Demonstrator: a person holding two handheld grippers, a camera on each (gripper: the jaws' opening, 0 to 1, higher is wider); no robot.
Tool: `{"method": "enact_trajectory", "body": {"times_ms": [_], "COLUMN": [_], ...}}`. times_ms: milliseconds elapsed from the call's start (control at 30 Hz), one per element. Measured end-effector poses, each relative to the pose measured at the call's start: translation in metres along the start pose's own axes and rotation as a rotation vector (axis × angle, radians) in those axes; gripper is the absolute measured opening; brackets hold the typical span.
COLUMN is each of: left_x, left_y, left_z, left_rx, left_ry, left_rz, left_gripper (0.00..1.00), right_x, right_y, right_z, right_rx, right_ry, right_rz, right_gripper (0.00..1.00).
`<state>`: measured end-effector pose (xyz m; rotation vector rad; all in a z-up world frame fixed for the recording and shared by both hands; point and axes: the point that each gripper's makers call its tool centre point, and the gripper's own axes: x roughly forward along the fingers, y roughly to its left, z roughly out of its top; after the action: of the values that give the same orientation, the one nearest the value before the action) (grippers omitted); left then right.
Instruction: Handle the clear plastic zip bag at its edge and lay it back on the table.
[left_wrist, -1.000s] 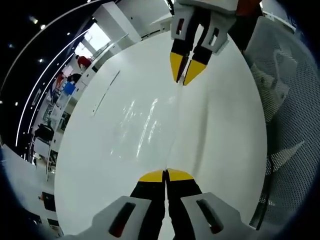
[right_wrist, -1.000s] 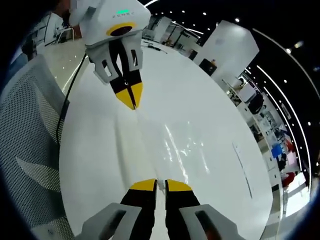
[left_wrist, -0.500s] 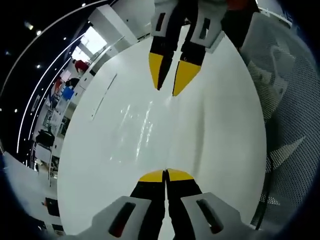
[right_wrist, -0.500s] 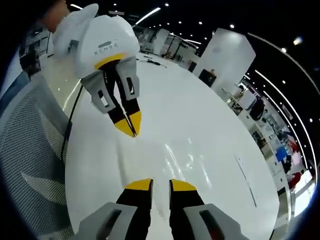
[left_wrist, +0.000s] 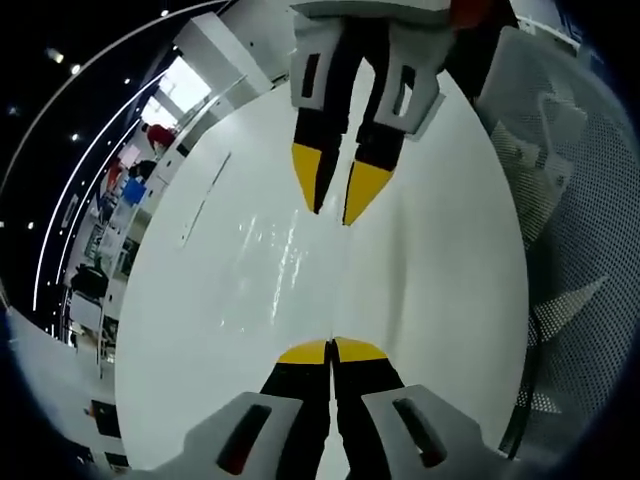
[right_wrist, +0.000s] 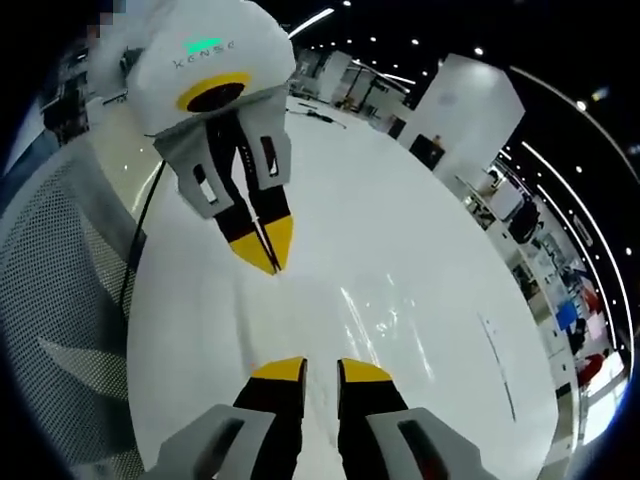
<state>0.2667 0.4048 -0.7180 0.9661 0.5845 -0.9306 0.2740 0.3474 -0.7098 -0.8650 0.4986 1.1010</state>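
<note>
- Left gripper (left_wrist: 331, 351) fingers pressed together, pinching the near edge of the clear zip bag (left_wrist: 300, 260).
- Right gripper (right_wrist: 320, 370) fingers parted, bag edge between them, no grip.
- Bag lies on the white desk (left_wrist: 450, 260), long axis running gripper to gripper.

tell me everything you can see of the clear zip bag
The clear zip bag lies nearly flat on the white table, see-through and thin, visible mostly as glossy streaks and faint creases. A raised fold runs along its edge between the two grippers. The left gripper is shut on that edge; the right gripper stands open at the far end, apparently not pinching it. It looks empty.
</note>
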Motion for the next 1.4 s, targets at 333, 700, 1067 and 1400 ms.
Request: {"method": "enact_trajectory", "body": {"times_ms": [333, 700, 1067, 1400], "left_x": [-0.003, -0.005, -0.015, -0.022], "left_y": [0.002, -0.001, 0.001, -0.005], "left_z": [0.003, 0.005, 0.018, 0.052], "left_rx": [0.002, 0.004, 0.022, 0.087], "left_ry": [-0.009, -0.010, -0.061, -0.143], "left_rz": [0.005, -0.003, 0.029, 0.042], "left_gripper": [0.00, 0.00, 0.08, 0.10], "right_x": [0.009, 0.012, 0.015, 0.015], "right_y": [0.006, 0.010, 0.006, 0.006], "right_z": [-0.007, -0.009, -0.015, -0.017], "right_rx": [0.000, 0.014, 0.063, 0.068], "right_ry": [0.032, 0.037, 0.046, 0.055], "right_rz": [0.024, 0.038, 0.029, 0.032], "right_gripper": [0.04, 0.00, 0.00, 0.00]}}
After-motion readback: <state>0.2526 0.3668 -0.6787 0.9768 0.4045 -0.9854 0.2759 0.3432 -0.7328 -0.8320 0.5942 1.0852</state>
